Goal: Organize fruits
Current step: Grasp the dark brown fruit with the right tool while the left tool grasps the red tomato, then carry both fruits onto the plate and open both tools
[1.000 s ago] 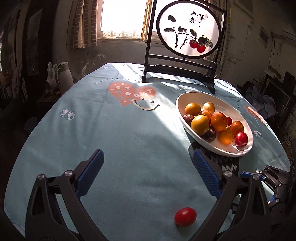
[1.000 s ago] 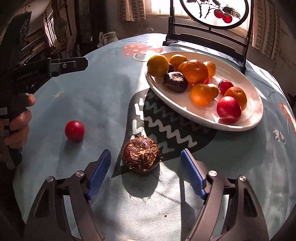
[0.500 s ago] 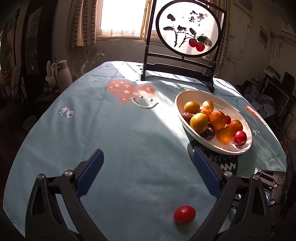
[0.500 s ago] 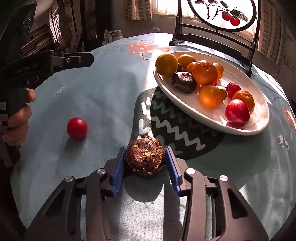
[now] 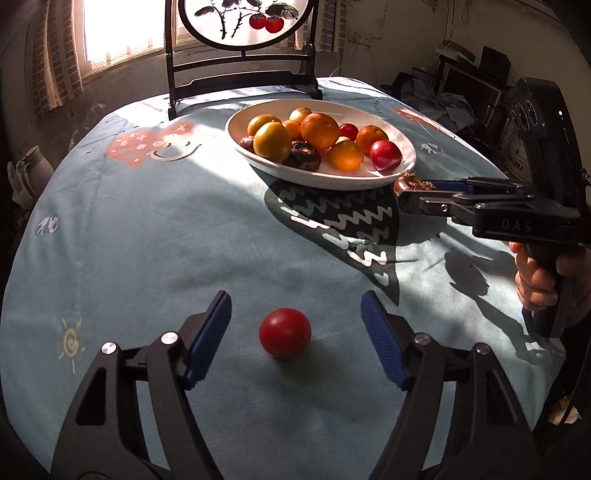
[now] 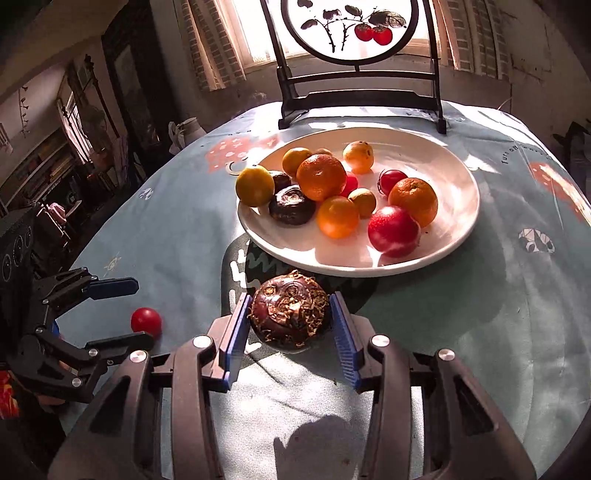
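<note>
A small red fruit (image 5: 284, 333) lies on the light blue tablecloth between the fingers of my open left gripper (image 5: 295, 336), touching neither; it also shows in the right wrist view (image 6: 146, 321). My right gripper (image 6: 290, 325) is shut on a dark brown fibrous fruit (image 6: 290, 312) and holds it above the cloth, just short of the white plate's (image 6: 450, 177) near rim. In the left wrist view the right gripper (image 5: 413, 194) sits beside the plate (image 5: 236, 123). The plate holds several oranges, red fruits and dark fruits.
A black stand with a round painted screen (image 6: 354, 29) rises behind the plate at the table's far edge. A white jug (image 6: 188, 129) stands off the table at far left. The left gripper (image 6: 107, 314) shows at the right wrist view's left side.
My right gripper has lifted the brown fruit off the cloth and carried it toward the plate. My left gripper has swung right and closed in around the red fruit, still open.
</note>
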Motion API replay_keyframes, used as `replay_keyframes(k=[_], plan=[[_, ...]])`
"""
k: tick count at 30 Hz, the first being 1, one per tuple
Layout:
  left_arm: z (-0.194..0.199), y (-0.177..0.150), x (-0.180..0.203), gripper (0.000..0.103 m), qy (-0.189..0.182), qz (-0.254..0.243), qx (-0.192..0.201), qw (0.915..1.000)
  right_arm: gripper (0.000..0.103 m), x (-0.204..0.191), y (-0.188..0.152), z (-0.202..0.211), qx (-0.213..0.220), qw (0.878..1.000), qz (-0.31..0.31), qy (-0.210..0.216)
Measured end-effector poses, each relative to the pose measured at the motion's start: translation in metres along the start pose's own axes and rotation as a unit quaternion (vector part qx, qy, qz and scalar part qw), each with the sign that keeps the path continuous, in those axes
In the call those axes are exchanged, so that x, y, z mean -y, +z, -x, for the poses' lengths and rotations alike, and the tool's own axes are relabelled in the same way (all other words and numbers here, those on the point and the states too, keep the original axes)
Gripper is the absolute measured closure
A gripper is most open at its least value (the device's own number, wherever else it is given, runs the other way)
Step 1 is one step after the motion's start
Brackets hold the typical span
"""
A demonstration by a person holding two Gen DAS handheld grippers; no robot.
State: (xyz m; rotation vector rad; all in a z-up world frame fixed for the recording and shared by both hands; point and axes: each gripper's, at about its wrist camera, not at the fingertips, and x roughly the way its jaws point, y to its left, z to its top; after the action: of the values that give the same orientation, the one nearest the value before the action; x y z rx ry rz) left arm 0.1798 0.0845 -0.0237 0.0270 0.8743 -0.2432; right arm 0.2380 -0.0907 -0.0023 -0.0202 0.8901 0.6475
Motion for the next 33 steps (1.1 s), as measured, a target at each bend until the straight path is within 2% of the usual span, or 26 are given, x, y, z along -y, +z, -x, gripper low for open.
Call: replay_keyframes(k=[8, 13, 18, 27, 33], plan=[[-0.016, -0.006, -0.001, 0.057, 0.009, -0.003, -0.039, 0.9992, 0.059, 0.001, -0.001, 0.000, -0.001, 1.000, -0.002, -0.002], [-0.016, -0.007, -0.001, 0.062, 0.012, -0.001, -0.040, 0.9991, 0.059, 0.002, -0.001, 0.000, 0.000, 1.000, -0.002, -0.003], [-0.015, -0.006, -0.006, 0.071, 0.013, 0.012, -0.037, 0.9991, 0.059, 0.003, -0.001, -0.001, -0.001, 1.000, -0.004, -0.007], [-0.014, 0.000, -0.005, 0.073, 0.010, 0.018, -0.032, 0.9993, 0.059, 0.003, -0.001, 0.001, 0.004, 1.000, -0.005, 0.003], [-0.002, 0.041, 0.007, 0.073, 0.012, 0.004, 0.007, 0.9999, 0.059, 0.006, 0.004, 0.008, 0.025, 1.000, -0.009, 0.014]])
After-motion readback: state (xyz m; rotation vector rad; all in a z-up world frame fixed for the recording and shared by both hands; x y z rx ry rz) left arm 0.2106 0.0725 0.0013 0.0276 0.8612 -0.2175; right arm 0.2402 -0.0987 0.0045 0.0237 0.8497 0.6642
